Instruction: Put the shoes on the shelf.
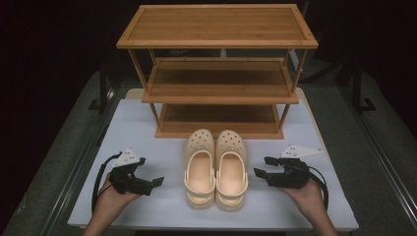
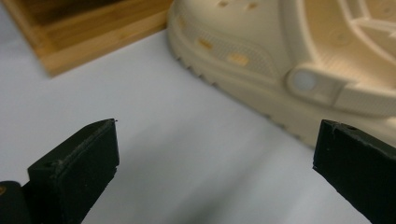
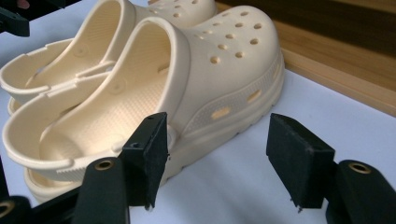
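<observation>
Two cream clogs stand side by side on the white table top (image 1: 142, 128), toes toward the rack: the left clog (image 1: 199, 169) and the right clog (image 1: 231, 169). My left gripper (image 1: 150, 170) rests left of the pair, open, with bare table between its jaws (image 2: 217, 154) and the left clog's side (image 2: 261, 42) just beyond. My right gripper (image 1: 264, 166) is right of the pair, open (image 3: 219, 140). Its near jaw stands beside the right clog's (image 3: 224, 60) outer side without pressing on it. The left clog (image 3: 93, 42) lies behind.
A three-tier bamboo shoe rack (image 1: 219, 83) stands just behind the clogs; its bottom shelf (image 1: 216, 120) is empty and its base edge (image 3: 336, 60) runs close to the toes. Dark floor and metal rails flank the table on both sides.
</observation>
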Available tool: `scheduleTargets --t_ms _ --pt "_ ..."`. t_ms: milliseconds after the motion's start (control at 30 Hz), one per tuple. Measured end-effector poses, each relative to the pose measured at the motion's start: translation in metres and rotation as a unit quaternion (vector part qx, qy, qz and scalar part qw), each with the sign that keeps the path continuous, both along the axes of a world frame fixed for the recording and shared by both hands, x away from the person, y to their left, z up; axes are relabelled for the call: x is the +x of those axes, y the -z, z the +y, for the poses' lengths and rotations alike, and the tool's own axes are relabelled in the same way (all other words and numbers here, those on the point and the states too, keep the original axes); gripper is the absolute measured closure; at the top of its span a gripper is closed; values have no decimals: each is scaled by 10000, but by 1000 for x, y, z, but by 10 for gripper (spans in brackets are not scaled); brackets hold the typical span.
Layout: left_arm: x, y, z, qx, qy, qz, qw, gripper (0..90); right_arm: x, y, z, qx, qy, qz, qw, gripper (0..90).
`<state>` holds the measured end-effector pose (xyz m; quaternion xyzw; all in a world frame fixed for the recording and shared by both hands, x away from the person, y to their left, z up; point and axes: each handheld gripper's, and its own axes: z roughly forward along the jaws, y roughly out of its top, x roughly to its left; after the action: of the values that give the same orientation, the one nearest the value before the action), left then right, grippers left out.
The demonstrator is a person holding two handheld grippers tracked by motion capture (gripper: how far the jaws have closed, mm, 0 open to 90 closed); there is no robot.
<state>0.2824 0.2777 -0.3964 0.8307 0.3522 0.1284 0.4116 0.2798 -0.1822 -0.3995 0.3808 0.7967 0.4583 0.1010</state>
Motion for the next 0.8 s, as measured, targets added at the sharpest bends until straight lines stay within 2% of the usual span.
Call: scheduleTargets --t_ms 200,333,633,667,700,800 --pt "9 -13 -24 -135 264 -48 9995 0 3 -4 7 77 -66 2 9999 370" --pt "17 -19 -46 -100 449 -57 9989 0 5 -6 13 51 -124 -4 9999 366" --pt "31 -17 -76 -42 650 -22 9979 0 11 -11 29 17 -234 -49 9997 360" --pt "33 -16 -78 -31 677 -35 9977 13 13 -10 32 12 -236 -58 9997 360" --pt "35 -15 -79 -26 694 -64 9976 64 15 -9 34 -14 -234 -37 9997 360" --pt "42 -10 -83 19 660 -29 9978 99 22 -6 40 -69 -246 -13 9997 360"
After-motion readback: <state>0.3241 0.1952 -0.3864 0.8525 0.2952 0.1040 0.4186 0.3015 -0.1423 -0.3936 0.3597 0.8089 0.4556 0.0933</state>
